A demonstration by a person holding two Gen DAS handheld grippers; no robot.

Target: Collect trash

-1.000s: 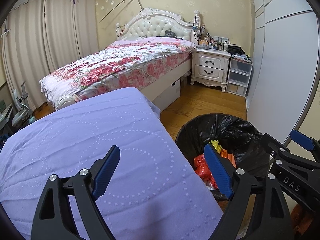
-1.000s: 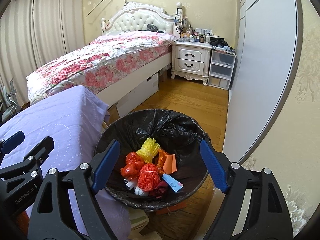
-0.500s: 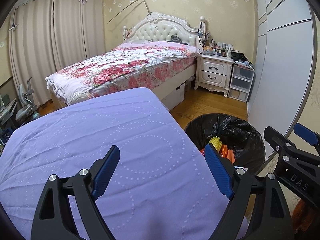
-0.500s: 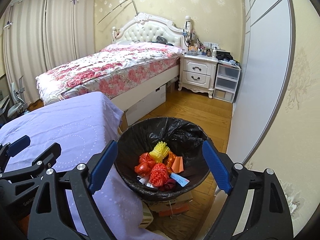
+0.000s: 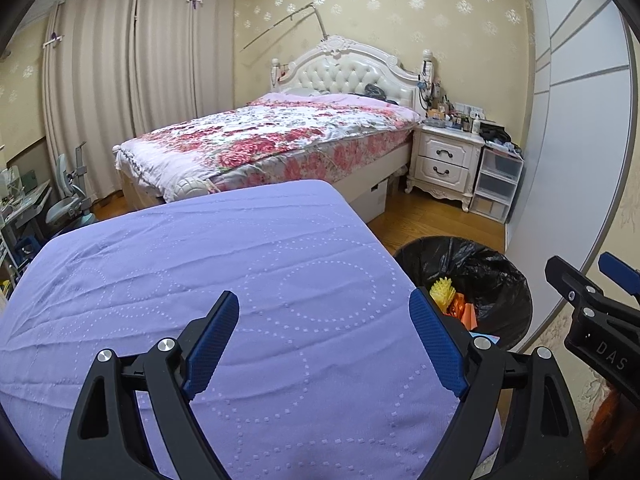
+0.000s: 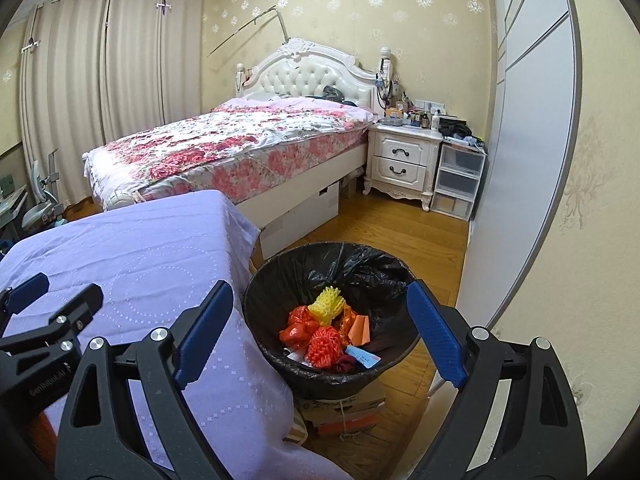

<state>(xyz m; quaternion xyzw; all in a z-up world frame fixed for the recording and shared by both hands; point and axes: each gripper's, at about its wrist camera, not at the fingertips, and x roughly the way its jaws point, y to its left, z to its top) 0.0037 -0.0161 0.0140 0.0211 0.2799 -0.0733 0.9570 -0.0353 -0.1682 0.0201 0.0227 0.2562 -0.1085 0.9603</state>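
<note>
A round bin with a black liner (image 6: 360, 264) stands on the floor right of the purple-covered table (image 6: 140, 256). It holds red, yellow and orange net wrappers (image 6: 320, 328) and paper scraps. My right gripper (image 6: 320, 332) is open and empty, above and in front of the bin. My left gripper (image 5: 324, 332) is open and empty over the bare purple cloth (image 5: 200, 264). The bin also shows in the left wrist view (image 5: 488, 272), at the table's right edge. Each gripper shows at the edge of the other's view.
A bed with a floral cover (image 5: 272, 136) stands behind the table. A white nightstand (image 6: 404, 164) and clear plastic drawers (image 6: 456, 184) stand at the back. A grey wardrobe door (image 6: 520, 160) lines the right side. Flat cardboard boxes (image 6: 344, 412) lie under the bin.
Both grippers have pulled back and up, so the bin looks smaller and farther, and more of the purple table shows. Both stay open and empty.
</note>
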